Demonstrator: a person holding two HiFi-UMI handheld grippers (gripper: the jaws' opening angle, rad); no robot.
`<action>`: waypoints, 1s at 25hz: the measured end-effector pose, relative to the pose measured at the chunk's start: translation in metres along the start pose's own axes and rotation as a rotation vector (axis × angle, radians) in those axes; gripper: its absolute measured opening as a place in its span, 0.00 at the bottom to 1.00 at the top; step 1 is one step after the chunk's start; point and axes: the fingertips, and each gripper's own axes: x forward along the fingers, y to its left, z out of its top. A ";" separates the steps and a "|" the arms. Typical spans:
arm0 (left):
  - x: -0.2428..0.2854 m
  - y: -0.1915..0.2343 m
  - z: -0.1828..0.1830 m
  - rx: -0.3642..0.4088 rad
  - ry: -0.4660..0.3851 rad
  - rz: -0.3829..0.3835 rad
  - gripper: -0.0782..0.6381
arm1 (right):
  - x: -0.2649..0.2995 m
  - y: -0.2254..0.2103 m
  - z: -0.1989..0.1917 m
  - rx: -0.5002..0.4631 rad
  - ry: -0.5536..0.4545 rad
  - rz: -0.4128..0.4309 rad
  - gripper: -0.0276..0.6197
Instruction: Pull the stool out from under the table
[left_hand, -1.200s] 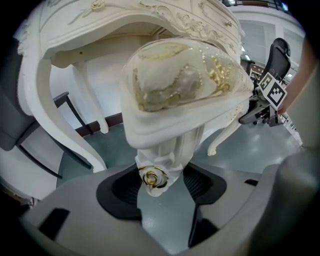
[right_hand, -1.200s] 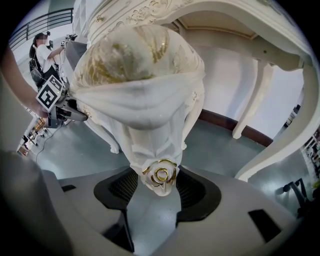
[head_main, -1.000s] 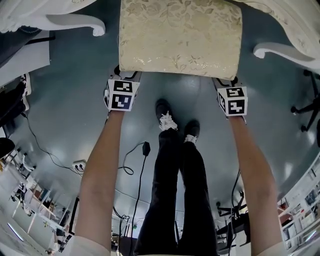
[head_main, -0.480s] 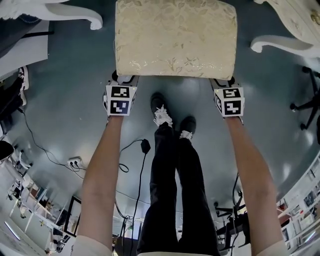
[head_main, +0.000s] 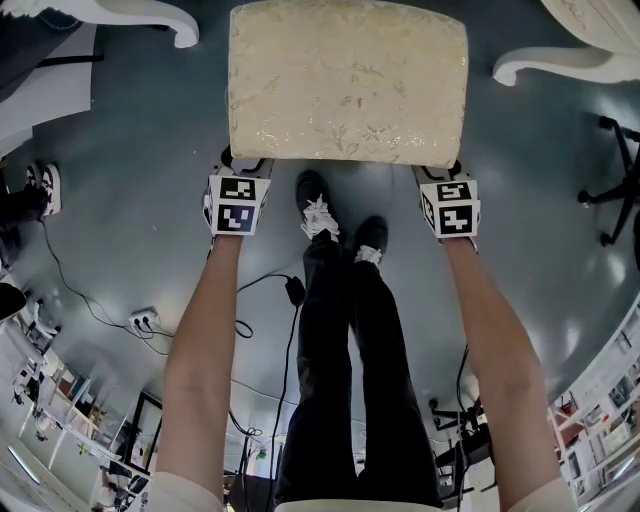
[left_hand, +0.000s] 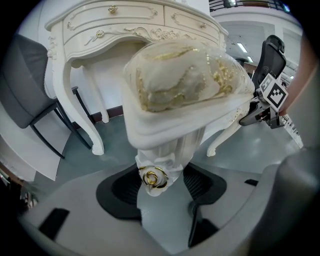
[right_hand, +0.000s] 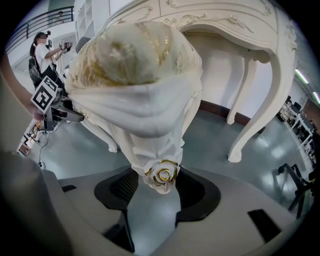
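Stool (head_main: 348, 80) corners on the near side are gripped, one by each tool. The left gripper (left_hand: 161, 192) is closed on the near left leg of the stool, just below the seat, and its dark pads are pressed against the carved white wood on either side of a gold rose. The right gripper (right_hand: 156, 192) is clamped the same way on the near right leg, with a gold rose set between its pads. Both sets of jaws are held wide by the thickness of the legs.

The stool is seen from above on the grey floor (head_main: 130, 150), directly ahead of the person. Its pale patterned cushion is uncovered, with its far edge close to the top of the head view. The curved feet of the white table (left_hand: 125, 25) are seen to the far left and far right of it, and in both gripper views the table stands behind the stool.

The marker cubes (head_main: 238, 203) lie just beside the cushion's near edge, and bare forearms (head_main: 205, 350) reach back from them. Two dark shoes (head_main: 318, 215) are planted between the grippers, near the stool. A cable (head_main: 262, 290) trails over the floor at near left, and an office chair (head_main: 610, 170) is partly seen at right.
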 end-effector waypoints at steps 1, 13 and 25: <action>0.000 0.000 -0.002 -0.003 0.016 -0.002 0.48 | 0.001 0.000 0.000 0.001 0.006 0.001 0.45; -0.037 -0.032 -0.060 -0.030 0.083 -0.009 0.48 | -0.031 0.036 -0.051 0.005 0.037 -0.006 0.45; -0.059 -0.046 -0.097 -0.012 0.116 -0.032 0.48 | -0.050 0.071 -0.091 0.035 0.075 -0.027 0.45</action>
